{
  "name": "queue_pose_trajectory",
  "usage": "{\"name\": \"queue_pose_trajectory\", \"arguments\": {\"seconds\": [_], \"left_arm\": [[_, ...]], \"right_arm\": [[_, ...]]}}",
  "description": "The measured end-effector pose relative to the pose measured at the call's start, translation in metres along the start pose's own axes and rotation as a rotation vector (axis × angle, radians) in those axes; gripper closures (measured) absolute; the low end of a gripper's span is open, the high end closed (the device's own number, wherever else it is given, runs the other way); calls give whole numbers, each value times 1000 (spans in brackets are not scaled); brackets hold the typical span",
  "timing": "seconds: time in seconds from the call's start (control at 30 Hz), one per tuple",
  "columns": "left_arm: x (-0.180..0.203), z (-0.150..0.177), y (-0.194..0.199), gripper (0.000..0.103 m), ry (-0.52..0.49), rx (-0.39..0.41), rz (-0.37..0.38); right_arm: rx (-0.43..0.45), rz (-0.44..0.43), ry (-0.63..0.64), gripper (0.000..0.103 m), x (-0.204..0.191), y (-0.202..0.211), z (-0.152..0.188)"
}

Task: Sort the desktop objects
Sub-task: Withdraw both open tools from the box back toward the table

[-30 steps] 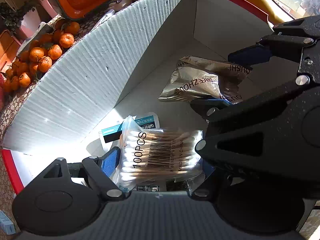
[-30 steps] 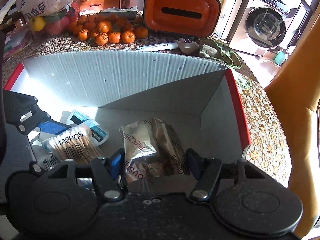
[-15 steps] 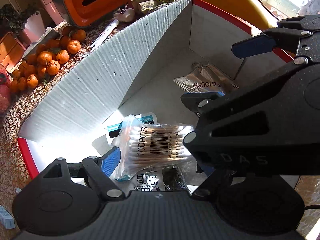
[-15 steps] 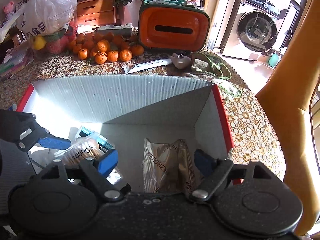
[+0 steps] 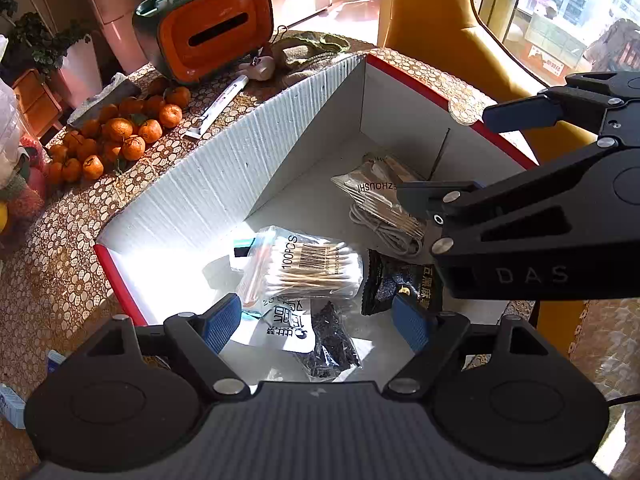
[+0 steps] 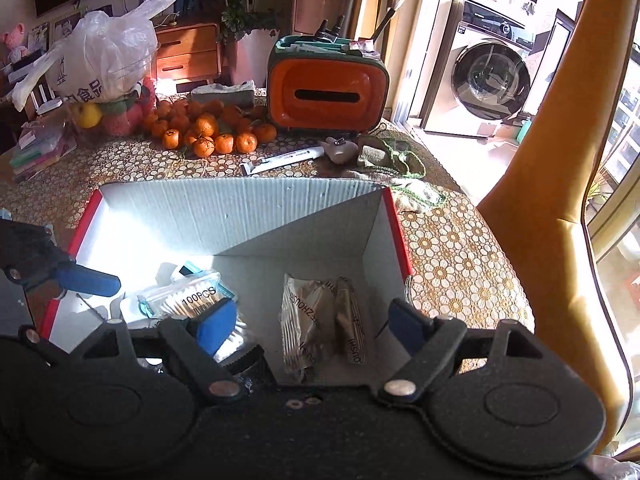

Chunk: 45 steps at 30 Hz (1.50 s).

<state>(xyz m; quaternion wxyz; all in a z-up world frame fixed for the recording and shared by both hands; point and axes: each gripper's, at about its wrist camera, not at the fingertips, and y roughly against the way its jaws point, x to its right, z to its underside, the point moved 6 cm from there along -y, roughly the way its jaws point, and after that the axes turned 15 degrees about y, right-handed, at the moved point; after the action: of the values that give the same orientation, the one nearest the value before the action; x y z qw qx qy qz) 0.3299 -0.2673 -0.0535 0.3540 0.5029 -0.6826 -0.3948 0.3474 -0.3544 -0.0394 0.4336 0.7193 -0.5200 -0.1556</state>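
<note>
Several packets lie in the box (image 5: 224, 184): swabs (image 5: 308, 270), a silver pouch (image 5: 372, 192) and a dark sachet (image 5: 396, 286), under the empty, spread left tongs (image 5: 318, 322). From the right tongs (image 6: 308, 326), also spread and empty, the pouch (image 6: 320, 320) sits near the red-edged right wall, the box's middle floor bare.

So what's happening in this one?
Someone is sorting desktop items into a white cardboard box with two handheld grippers. Both the left gripper and the right gripper hang over the box, jaws open and empty. The cotton swab bag and a foil packet lie inside.
</note>
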Motion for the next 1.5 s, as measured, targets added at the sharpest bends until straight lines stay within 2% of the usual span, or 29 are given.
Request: {"name": "queue_pose_trajectory", "arguments": {"seconds": [0.3, 0.7, 0.83, 1.03, 1.27, 1.5], "left_arm": [[-8, 16, 36, 21, 14, 46, 20], [-27, 41, 78, 18, 70, 118, 68], [-33, 51, 88, 3, 77, 144, 74], [-41, 67, 102, 2, 83, 181, 87], [-61, 85, 116, 2, 142, 224, 91], [-81, 107, 128, 2, 180, 260, 47]], "right_arm": [[42, 12, 26, 19, -10, 37, 3], [99, -18, 33, 16, -30, 75, 18], [124, -30, 28, 14, -39, 86, 23], [177, -39, 23, 9, -53, 104, 27], [256, -55, 37, 6, -75, 129, 28], [322, -80, 44, 5, -100, 146, 31]]}}
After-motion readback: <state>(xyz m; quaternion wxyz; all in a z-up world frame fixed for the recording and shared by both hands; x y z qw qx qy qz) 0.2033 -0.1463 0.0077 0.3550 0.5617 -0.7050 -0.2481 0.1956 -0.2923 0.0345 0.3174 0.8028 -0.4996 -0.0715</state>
